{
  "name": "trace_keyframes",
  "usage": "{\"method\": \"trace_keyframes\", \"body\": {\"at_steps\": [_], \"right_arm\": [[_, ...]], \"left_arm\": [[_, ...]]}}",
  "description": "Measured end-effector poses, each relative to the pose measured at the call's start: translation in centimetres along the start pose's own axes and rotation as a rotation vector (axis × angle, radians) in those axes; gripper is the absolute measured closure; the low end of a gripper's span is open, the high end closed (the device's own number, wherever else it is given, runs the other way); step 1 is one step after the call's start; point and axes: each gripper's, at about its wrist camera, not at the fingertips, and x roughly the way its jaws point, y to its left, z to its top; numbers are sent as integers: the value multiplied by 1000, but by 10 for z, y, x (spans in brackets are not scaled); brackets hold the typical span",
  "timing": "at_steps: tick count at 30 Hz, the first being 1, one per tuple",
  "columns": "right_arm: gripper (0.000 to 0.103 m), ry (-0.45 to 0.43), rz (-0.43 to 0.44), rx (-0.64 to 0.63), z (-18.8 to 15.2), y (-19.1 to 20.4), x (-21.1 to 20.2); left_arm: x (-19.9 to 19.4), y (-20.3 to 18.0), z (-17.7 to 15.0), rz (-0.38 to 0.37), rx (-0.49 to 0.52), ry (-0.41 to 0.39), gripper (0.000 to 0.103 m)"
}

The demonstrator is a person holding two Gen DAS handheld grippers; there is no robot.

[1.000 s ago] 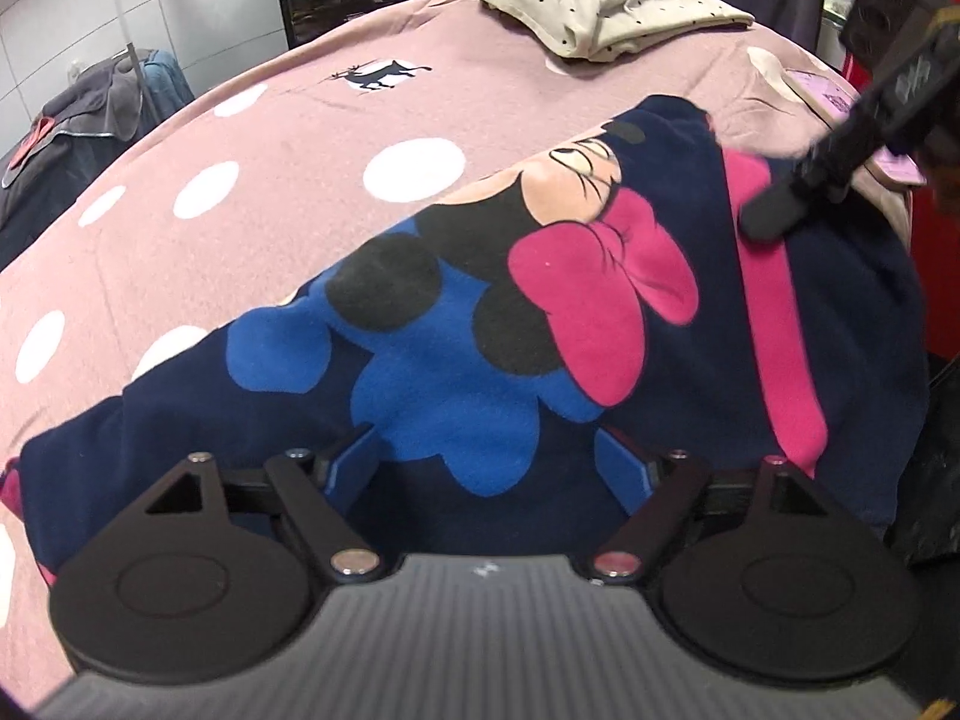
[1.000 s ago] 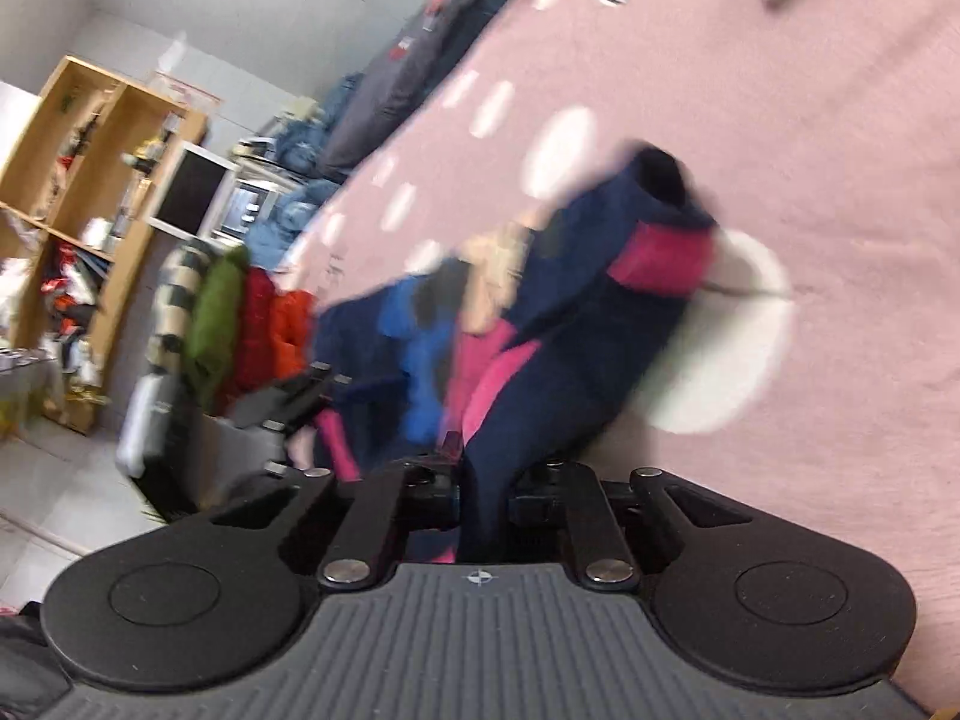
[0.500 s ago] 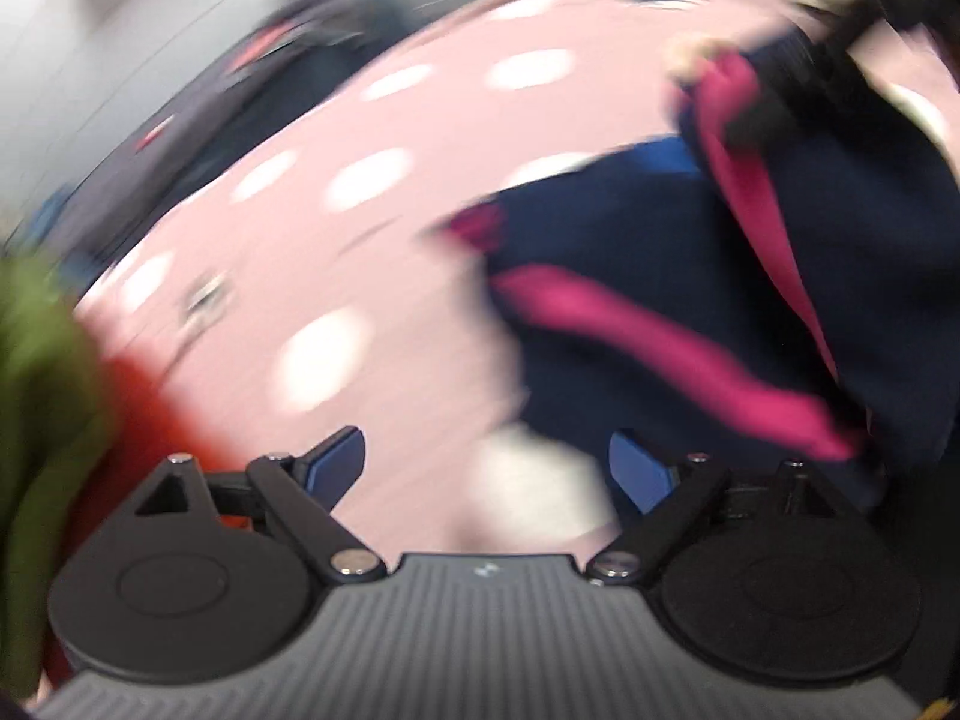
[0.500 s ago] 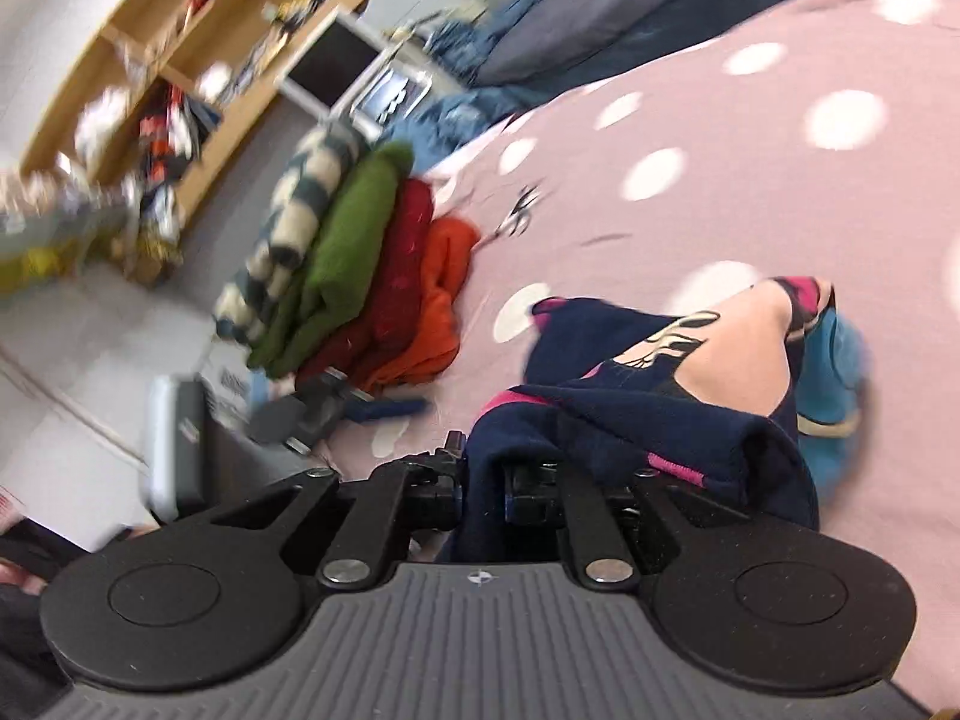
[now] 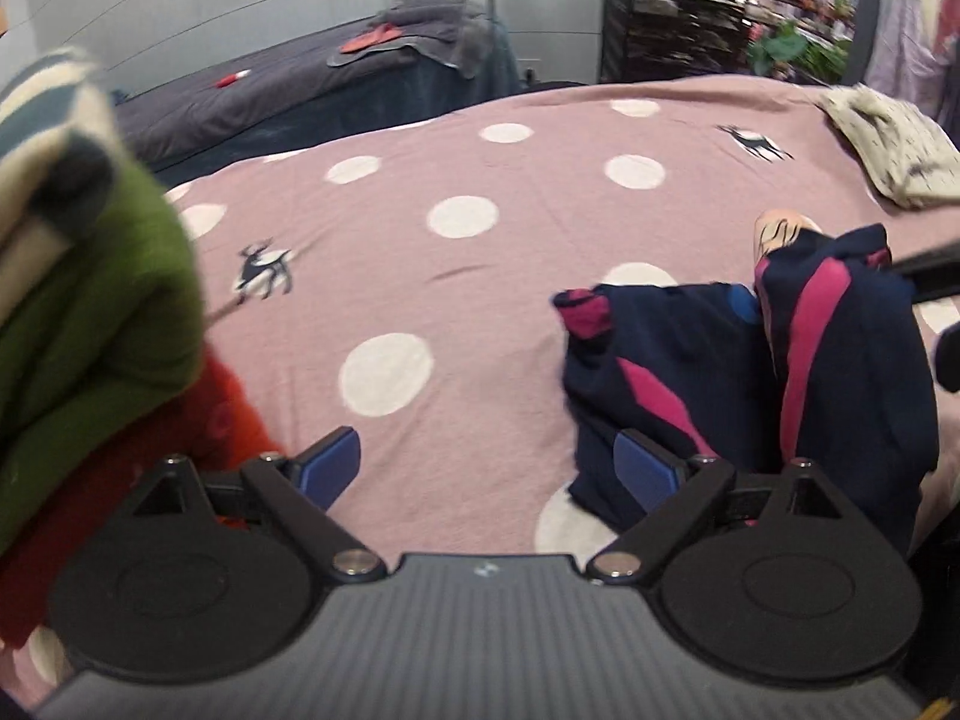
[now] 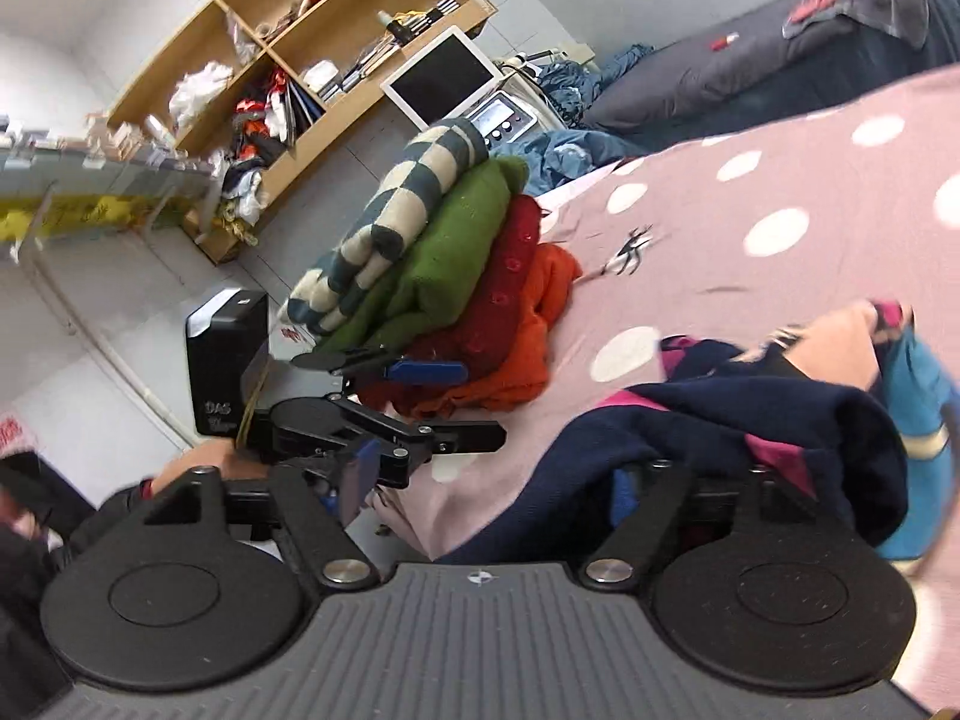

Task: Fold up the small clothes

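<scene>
Now both grippers stand wide and hold nothing. The right gripper [image 6: 486, 489], clamped on the navy top [image 6: 750, 420] a moment ago, has just sprung open; cloth still lies bunched between its jaws and over the right-hand finger, but the pads no longer press it. The left gripper [image 5: 489, 465] has been opening too, its gap showing only bedspread [image 5: 420, 276], the top [image 5: 750, 372] beside its right finger. The fold looks dropped, roughly doubled and crumpled, likely needing tidying. A stack [image 6: 444, 276] waits beyond the left jaw.
</scene>
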Motion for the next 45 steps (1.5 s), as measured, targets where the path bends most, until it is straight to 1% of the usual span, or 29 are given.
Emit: {"method": "trace_keyframes", "body": {"at_steps": [2, 4, 5, 7, 8, 9, 10, 11, 12, 13, 15, 17, 20, 24, 26, 27, 28, 30, 33, 34, 35, 36, 37, 38, 40, 42, 43, 44, 45], "right_arm": [[0, 25, -23, -29, 1, 0, -5], [0, 6, -70, -48, 4, 1, 7], [0, 56, -111, -81, 10, 6, 26], [0, 291, -264, -236, 12, 26, 76], [0, 327, -376, -332, 7, 40, 94], [0, 327, -425, -423, 1, 54, 105], [0, 352, -384, -499, -5, 66, 112], [0, 384, -309, -539, -8, 75, 116], [0, 398, -270, -544, -10, 82, 118], [0, 409, -266, -547, -11, 90, 120], [0, 389, -241, -605, -15, 107, 121], [0, 351, -234, -636, -16, 111, 109], [0, 244, -260, -580, -6, 94, 70], [0, 125, -424, -427, 11, 44, 1], [5, 125, -513, -412, 16, 22, -18], [13, 135, -544, -420, 15, 14, -23], [20, 149, -560, -435, 14, 10, -25], [25, 191, -550, -459, 9, 4, -19], [62, 249, -560, -431, 2, -5, 3], [76, 269, -542, -418, -1, -10, 5], [80, 277, -528, -413, -3, -14, 10], [82, 279, -527, -418, -4, -17, 16], [82, 284, -520, -424, -3, -18, 24], [82, 283, -502, -418, 0, -19, 31], [83, 269, -468, -384, 10, -22, 44], [83, 215, -425, -382, 24, -21, 57], [83, 182, -412, -387, 31, -19, 62], [82, 163, -406, -382, 38, -20, 69], [82, 160, -408, -375, 44, -24, 78]], "left_arm": [[4, -9, 2, -15, 20, 4, 10], [10, -16, 5, -13, 44, 17, 10], [11, -18, 6, 2, 57, 27, 14], [10, -17, 6, 77, 101, 47, 9], [8, -13, 4, 89, 107, 46, 7], [7, -6, 2, 104, 103, 55, 7], [6, 3, -1, 127, 84, 68, 7], [3, 12, -4, 145, 52, 71, 7], [0, 23, -5, 145, 14, 67, 7], [-4, 33, -7, 140, -31, 58, 7], [-11, 44, -8, 124, -120, 26, 7], [-18, 41, -7, 58, -138, -19, 7], [-26, 7, -5, -46, -5, -75, 7], [-27, -60, -7, -149, 234, -92, 7], [-27, -92, -11, -164, 334, -110, 7], [-25, -107, -13, -158, 380, -112, 7], [-21, -120, -15, -132, 422, -111, 7], [-16, -139, -18, -89, 447, -107, 7], [-14, -155, -23, -161, 402, -103, 7], [-10, -159, -25, -158, 379, -94, 9], [-5, -162, -27, -148, 365, -80, 21], [2, -164, -28, -127, 353, -62, 30], [10, -164, -29, -104, 340, -39, 52], [20, -161, -29, -86, 319, -17, 66], [34, -146, -25, -37, 234, -9, 68], [34, -121, -19, 26, 130, -26, 68], [31, -108, -17, 63, 95, -25, 65], [29, -96, -17, 97, 72, -16, 56], [27, -84, -19, 137, 56, -9, 54]]}}
